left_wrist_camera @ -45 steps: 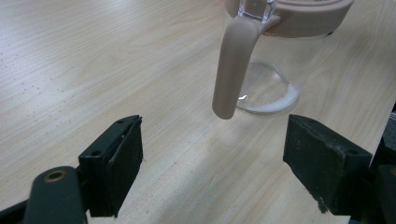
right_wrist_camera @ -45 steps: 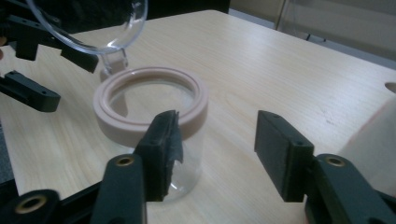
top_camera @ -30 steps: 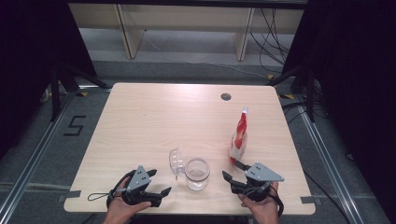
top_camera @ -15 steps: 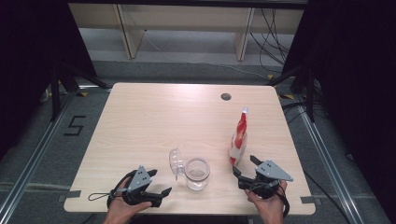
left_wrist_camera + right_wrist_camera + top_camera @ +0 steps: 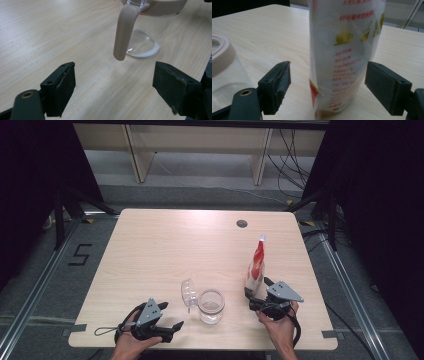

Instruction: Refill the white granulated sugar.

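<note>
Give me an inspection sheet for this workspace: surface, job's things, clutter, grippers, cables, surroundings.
Surface: wooden table, a round hole near its far edge.
Job's things: pouch upright at the right; glass jar near the front edge, its clear lid hinged open at its left.
Clutter: nothing seen.
Grippers: left gripper open, short of the jar; right gripper has just been opening, pouch between the jaws, pads clear of it.
Cables: a loop trailing from the left gripper; wires on the floor beyond.
Surroundings: shelf frame, black curtains.
</note>
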Demonstrator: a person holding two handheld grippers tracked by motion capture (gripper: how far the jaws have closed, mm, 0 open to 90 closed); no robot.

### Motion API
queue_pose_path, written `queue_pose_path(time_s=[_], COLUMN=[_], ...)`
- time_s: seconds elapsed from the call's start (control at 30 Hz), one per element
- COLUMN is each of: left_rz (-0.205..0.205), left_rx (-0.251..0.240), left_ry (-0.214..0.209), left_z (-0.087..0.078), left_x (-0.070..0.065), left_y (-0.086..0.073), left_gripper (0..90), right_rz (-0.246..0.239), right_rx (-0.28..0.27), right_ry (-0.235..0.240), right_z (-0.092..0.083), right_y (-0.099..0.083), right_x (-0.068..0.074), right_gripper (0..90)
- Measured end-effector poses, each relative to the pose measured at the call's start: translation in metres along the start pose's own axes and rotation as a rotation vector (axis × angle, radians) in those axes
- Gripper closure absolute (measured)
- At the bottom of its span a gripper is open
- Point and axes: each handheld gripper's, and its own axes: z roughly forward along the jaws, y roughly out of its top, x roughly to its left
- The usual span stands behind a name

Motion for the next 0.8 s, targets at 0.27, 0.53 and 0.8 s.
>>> queue_pose_path(time_s=[0.27, 0.53, 0.8], left_rz=[-0.028, -0.014, -0.006], left_rx=[-0.025, -0.013, -0.007], left_ry=[-0.012, -0.006, -0.002], left_z=[0.001, 0.001, 0.001], left_x=[-0.002, -0.002, -0.002], left_y=[0.000, -0.001, -0.001], left_gripper=[18.2, 18.5, 18.9], right_rz=[0.035, 0.039, 0.021], right_rx=[0.011, 0.005, 0.019], right_ry=[-0.037, -0.045, -0.018], right_z=[0.016, 0.027, 0.028], right_y=[0.000, -0.002, 0.000], right_x=[-0.004, -0.010, -0.015], right_gripper=[20.0, 21.9, 22.6])
